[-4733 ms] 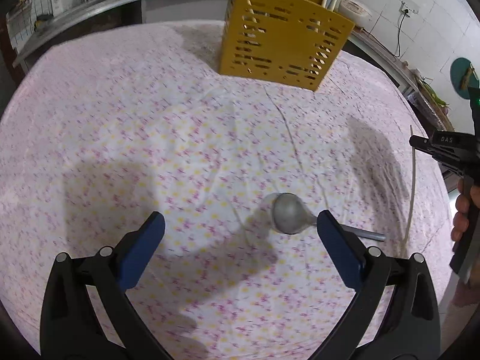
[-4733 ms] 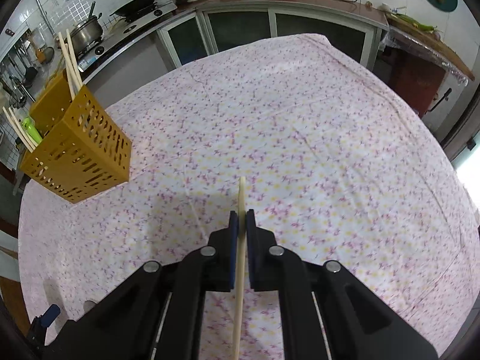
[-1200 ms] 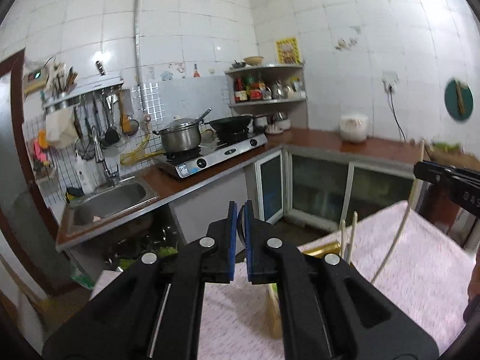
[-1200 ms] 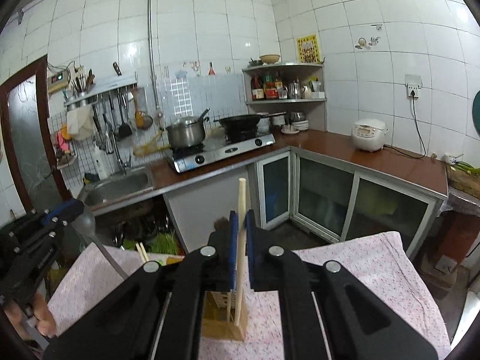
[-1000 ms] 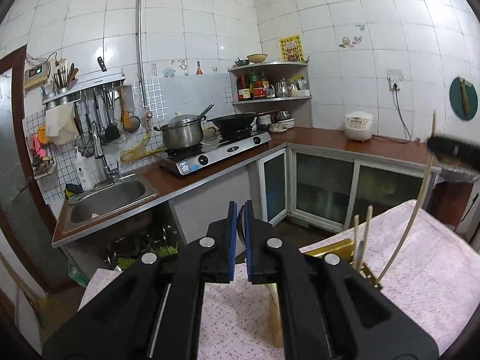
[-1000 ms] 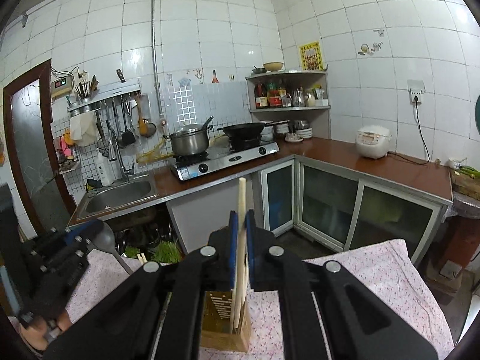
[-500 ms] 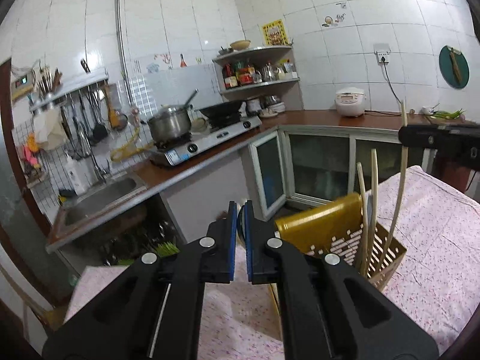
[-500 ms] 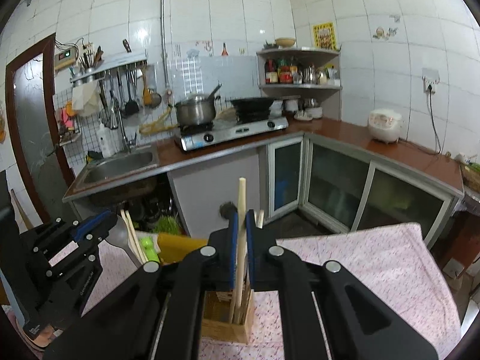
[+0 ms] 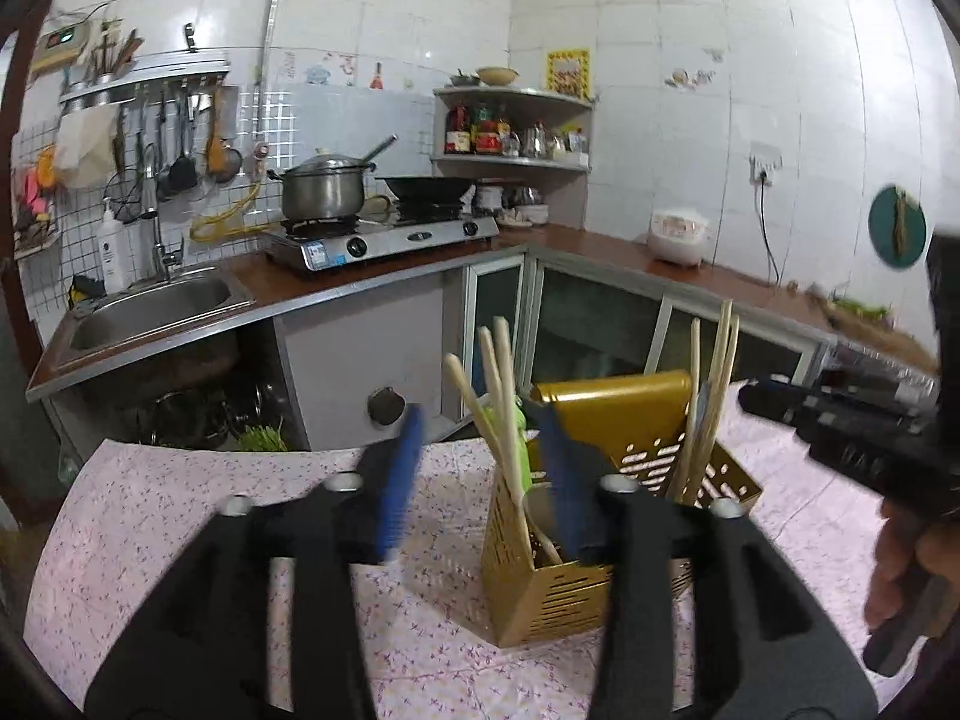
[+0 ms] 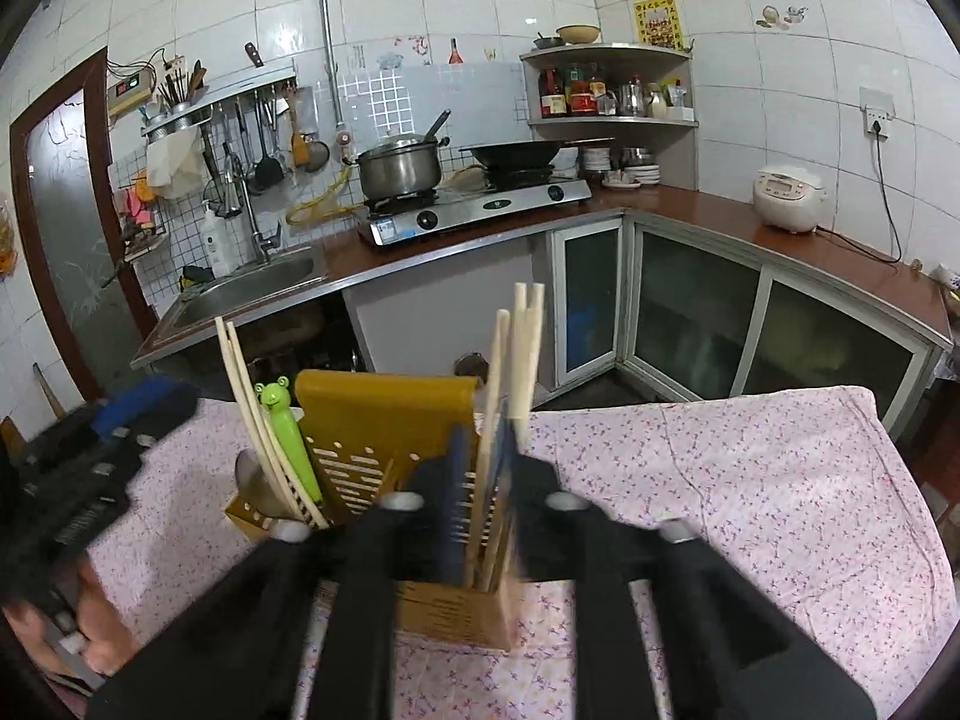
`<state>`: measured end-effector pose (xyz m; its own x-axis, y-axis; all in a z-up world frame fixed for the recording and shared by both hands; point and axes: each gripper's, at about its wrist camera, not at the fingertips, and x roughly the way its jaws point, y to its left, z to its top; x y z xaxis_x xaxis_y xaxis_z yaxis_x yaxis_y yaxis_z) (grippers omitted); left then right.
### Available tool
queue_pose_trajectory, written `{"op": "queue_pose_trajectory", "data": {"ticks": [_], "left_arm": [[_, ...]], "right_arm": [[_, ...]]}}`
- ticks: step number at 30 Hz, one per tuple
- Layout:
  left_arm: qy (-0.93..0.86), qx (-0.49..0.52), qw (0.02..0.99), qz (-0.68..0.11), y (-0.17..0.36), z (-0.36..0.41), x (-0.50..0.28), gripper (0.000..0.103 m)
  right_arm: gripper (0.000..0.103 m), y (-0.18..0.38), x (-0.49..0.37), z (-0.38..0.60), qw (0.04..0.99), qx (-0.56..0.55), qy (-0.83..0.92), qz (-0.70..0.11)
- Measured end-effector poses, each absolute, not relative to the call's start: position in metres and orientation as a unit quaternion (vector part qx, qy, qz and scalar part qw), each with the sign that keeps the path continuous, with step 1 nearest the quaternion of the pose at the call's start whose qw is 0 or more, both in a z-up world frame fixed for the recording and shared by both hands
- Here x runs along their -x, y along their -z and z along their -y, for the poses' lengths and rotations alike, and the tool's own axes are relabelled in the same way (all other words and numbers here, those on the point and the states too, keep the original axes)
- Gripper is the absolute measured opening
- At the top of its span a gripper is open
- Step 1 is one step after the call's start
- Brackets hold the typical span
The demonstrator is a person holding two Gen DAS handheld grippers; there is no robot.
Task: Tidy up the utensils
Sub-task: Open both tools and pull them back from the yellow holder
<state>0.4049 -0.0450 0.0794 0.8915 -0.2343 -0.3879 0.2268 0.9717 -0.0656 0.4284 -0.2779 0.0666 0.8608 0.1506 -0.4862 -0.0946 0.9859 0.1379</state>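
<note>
While your left gripper jaws stand open over the yellow holder, your right gripper jaws are parted — chopsticks between them.

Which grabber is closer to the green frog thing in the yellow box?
Left. The left gripper is open right at the end of the yellow holder where the green frog utensil stands. The right gripper is at the other compartment, among the chopsticks.

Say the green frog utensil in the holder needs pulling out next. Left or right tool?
Left, probably. The left tool is open, its fingers straddling the green frog utensil in its end of the yellow holder. The right tool sits over the other end, at the chopsticks, with the frog well off to its side.
</note>
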Motion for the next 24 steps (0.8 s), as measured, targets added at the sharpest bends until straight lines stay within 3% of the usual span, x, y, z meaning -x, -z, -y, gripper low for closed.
{"op": "queue_pose_trajectory", "data": {"ticks": [1, 4, 6, 8, 13, 24], "left_arm": [[0.117, 0.018, 0.973, -0.197, -0.084, 0.039, -0.398, 0.056], [0.116, 0.038, 0.975, -0.188, -0.095, 0.025, -0.382, 0.075], [0.104, 0.035, 0.978, -0.176, -0.101, 0.020, -0.369, 0.090], [0.090, 0.025, 0.983, -0.158, -0.106, 0.018, -0.348, 0.098], [0.073, 0.019, 0.987, -0.142, -0.109, 0.017, -0.306, 0.098], [0.066, 0.027, 0.988, -0.135, -0.086, 0.021, -0.223, 0.098]], "right_arm": [[0.061, -0.069, -0.425, 0.279, 0.964, -0.062, -0.066, -0.248], [0.063, -0.079, -0.410, 0.282, 0.970, -0.065, -0.068, -0.224], [0.074, -0.085, -0.399, 0.282, 0.972, -0.066, -0.069, -0.214], [0.081, -0.088, -0.384, 0.281, 0.975, -0.066, -0.069, -0.203], [0.093, -0.086, -0.343, 0.275, 0.980, -0.054, -0.065, -0.181], [0.099, -0.072, -0.264, 0.262, 0.988, -0.036, -0.030, -0.149]]}}
